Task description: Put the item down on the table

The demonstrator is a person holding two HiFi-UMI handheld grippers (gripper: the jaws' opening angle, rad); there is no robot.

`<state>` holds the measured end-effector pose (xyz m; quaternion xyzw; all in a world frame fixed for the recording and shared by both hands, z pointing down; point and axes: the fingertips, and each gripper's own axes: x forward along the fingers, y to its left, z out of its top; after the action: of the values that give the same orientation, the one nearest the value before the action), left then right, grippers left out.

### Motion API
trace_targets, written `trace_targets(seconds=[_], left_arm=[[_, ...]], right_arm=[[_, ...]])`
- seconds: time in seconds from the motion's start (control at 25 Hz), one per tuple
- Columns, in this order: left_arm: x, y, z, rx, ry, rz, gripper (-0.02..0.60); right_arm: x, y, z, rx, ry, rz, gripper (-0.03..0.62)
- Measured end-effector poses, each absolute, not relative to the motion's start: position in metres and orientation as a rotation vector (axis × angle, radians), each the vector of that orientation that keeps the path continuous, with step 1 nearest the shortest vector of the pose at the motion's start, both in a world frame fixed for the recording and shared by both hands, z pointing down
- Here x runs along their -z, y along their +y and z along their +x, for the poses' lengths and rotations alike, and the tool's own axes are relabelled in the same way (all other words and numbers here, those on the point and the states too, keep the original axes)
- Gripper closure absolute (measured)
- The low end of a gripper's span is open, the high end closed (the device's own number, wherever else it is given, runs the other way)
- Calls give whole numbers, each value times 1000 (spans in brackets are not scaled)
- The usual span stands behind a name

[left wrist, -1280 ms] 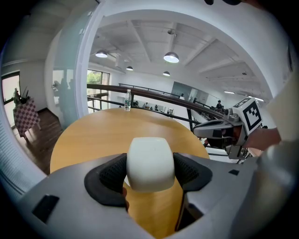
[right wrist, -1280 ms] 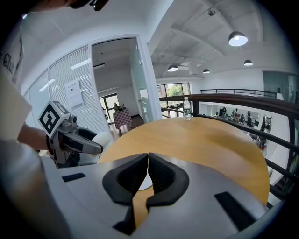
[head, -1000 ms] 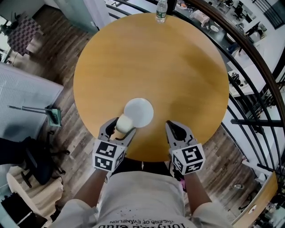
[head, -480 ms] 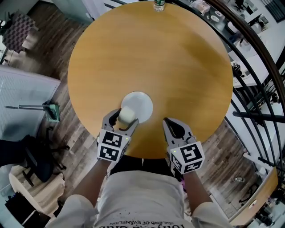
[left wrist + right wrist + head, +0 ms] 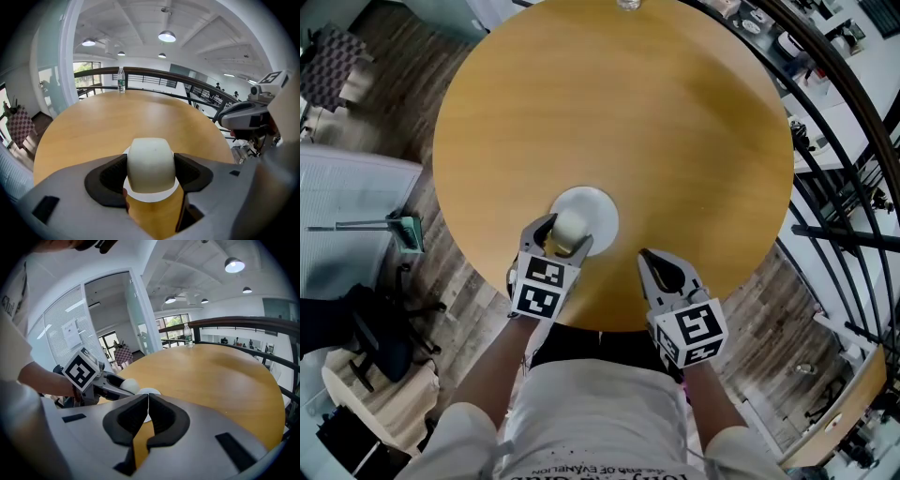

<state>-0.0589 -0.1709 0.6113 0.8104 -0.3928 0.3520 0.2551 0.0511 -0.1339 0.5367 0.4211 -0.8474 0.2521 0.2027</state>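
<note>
A small white cup [image 5: 570,228] [image 5: 151,164] [image 5: 131,386], turned mouth down, is clamped between the jaws of my left gripper [image 5: 560,234] [image 5: 151,169]. It hangs over the near-left part of a white saucer [image 5: 588,210] [image 5: 152,195] [image 5: 149,392] on the round wooden table [image 5: 675,141]. Whether the cup touches the saucer I cannot tell. My right gripper [image 5: 664,274] [image 5: 147,404] is shut with nothing in it, over the table's near edge to the right of the saucer.
A clear water bottle [image 5: 628,4] [image 5: 121,79] [image 5: 188,335] stands at the table's far edge. A dark railing [image 5: 834,159] curves round the right side. On the floor at left are a dustpan [image 5: 405,234] and a dark chair [image 5: 375,328].
My left gripper has carried the cup forward and to the right, from beside the saucer's left rim to over the saucer. The right gripper has barely moved.
</note>
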Motion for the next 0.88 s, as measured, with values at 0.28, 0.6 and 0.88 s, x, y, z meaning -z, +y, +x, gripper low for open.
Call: trace_targets(seconds=[0.28, 0.6, 0.88], left_arm=[[-634, -171, -49, -1064, -1009, 2204, 256], [-658, -177, -44, -1113, -994, 2154, 256], [-668, -182, -41, -1143, -993, 2142, 256]], right_arm=[[-544, -130, 55, -732, -2354, 1167, 568], [-553, -126, 58, -764, -2340, 1155, 568], [-557, -124, 59, -784, -2337, 1154, 566]])
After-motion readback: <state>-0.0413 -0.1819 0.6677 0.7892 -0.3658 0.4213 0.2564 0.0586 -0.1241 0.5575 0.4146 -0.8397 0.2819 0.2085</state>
